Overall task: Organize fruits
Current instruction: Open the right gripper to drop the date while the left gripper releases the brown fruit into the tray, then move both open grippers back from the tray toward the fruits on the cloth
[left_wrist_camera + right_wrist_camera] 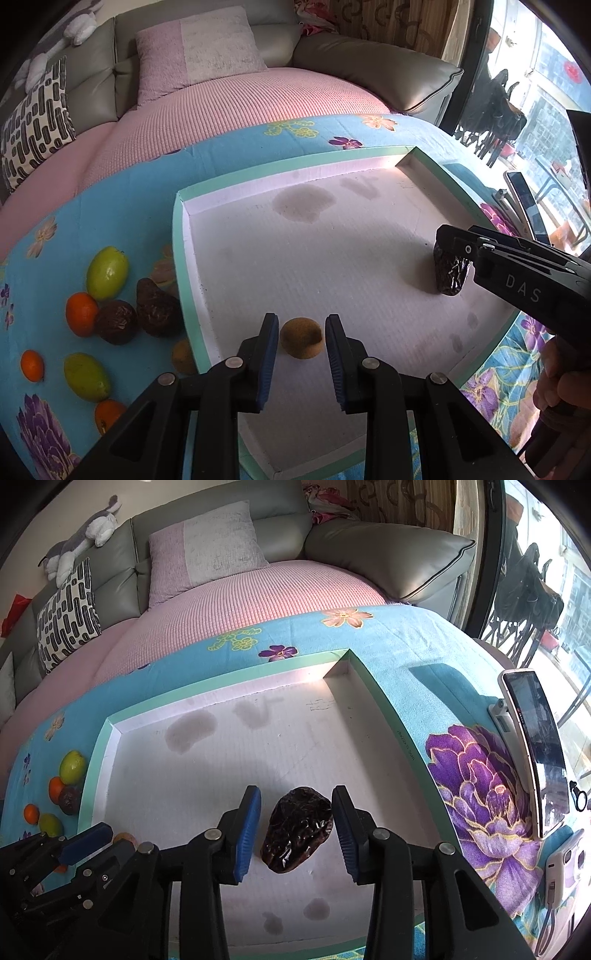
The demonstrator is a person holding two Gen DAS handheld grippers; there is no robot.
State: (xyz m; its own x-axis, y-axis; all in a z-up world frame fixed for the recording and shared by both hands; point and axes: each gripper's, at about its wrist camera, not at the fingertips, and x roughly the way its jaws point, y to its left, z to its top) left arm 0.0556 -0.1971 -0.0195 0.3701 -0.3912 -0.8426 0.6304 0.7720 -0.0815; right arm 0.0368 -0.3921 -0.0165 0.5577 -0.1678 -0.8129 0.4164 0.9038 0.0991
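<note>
Both tools are open and hold nothing: the left tool (301, 363) frames the small round brown fruit (301, 336) near the front-left corner of the shallow white tray with a green rim (183, 258). The right tool (296, 829) frames the dark wrinkled dried fruit (297, 829) near the tray's right edge. Each fruit looks placed, so next comes the fruit pile (110, 306) left of the tray.

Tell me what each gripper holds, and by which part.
Nothing is held. The left gripper is open around the brown ball; the right gripper is open around the dark wrinkled fruit.

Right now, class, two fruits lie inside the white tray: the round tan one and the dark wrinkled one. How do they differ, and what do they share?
The round tan fruit is ball-shaped with a matte, dull skin; the dark wrinkled fruit is elongated, glossy and creased. The tan fruit looks smaller than the wrinkled one. The tan fruit sits ahead of the left gripper; the wrinkled one sits between the right gripper fingers. Both rest on the white tray, and neither is gripped.
</note>
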